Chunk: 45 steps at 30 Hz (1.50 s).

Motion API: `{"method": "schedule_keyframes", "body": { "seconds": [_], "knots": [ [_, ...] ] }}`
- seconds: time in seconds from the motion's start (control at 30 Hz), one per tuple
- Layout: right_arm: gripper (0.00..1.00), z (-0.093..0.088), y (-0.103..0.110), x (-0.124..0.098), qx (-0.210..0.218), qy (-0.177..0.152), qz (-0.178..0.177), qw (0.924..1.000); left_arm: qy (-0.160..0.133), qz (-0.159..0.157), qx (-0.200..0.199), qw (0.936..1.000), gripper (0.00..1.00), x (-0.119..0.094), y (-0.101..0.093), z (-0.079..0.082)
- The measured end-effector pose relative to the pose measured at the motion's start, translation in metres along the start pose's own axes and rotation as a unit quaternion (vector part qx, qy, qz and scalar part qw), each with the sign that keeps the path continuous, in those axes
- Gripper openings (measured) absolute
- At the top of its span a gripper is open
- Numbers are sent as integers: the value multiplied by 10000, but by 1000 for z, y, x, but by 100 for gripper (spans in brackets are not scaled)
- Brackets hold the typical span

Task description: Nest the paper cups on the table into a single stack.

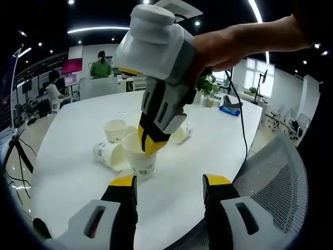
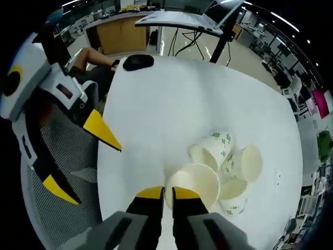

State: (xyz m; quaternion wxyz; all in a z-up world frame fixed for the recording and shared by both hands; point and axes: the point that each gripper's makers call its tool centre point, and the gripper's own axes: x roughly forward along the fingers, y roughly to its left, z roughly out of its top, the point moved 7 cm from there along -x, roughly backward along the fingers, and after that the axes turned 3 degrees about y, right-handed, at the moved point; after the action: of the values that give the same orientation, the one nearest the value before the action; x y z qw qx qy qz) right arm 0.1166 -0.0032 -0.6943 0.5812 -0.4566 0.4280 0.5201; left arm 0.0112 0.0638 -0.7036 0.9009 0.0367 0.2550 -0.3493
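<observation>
right hand-held gripper [image 2: 162, 199] clamped on upright cup [image 2: 193, 185] rim, mouth up | left hand-held gripper [image 1: 169, 183] apart | other cups [image 2: 229, 159] lie sideways on tabletop [image 2: 171, 99]

Cups: white paper cups with small green print [image 2: 208, 166], matt and smooth, thin rolled rims, just ahead of the right gripper's tips.
Table: round white table [image 1: 73, 156], smooth with a faint sheen, under both grippers.
Right gripper [image 2: 161, 195]: hard white and grey plastic body, yellow tips with a matt, rubbery look.
Left gripper [image 1: 169, 182]: same white plastic shell, yellow tips.
Chair: grey mesh office chair back [image 1: 270, 182], woven and rough, beside the left gripper.
</observation>
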Motion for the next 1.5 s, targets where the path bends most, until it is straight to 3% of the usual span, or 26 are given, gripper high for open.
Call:
{"method": "schedule_keyframes", "body": {
  "seconds": [0.17,0.33,0.5,0.63,0.77,0.83,0.97,1.07,1.23,1.3,1.5],
  "knots": [
    [5,1,-2,-9,134,-135,-10,9998,-8,-1,-5,10000,49,0,1,0],
    [10,0,-15,-24,633,-589,-71,9962,-36,8,-29,10000,49,-1,1,1],
    [14,-14,-42,-42,991,-806,-625,9898,-42,9,-46,10000,49,-1,1,1],
    [18,-34,-66,-41,1526,-664,-1131,9795,-29,-5,-26,10000,49,-1,0,1],
    [22,-47,-86,-40,2172,-686,-1402,9636,-37,7,-34,10000,49,-1,0,1],
    [26,-53,-97,-32,2399,-530,-1487,9579,-39,9,-32,10000,49,-1,0,1],
    [34,-57,-105,-13,2628,-429,-1496,9522,-31,13,-31,10000,49,-1,1,1],
    [41,-55,-100,-3,2729,-323,-1467,9502,-38,21,-54,10000,49,-1,1,1],
    [44,-55,-106,20,2805,-141,-1618,9460,-40,31,-80,10000,49,-1,2,1],
    [45,-54,-105,13,2886,-94,-1686,9424,-37,32,-82,10000,49,-1,2,1],
    [49,-59,-113,22,3171,1,-1835,9305,-35,27,-101,9999,49,-1,2,1]
  ]
}}
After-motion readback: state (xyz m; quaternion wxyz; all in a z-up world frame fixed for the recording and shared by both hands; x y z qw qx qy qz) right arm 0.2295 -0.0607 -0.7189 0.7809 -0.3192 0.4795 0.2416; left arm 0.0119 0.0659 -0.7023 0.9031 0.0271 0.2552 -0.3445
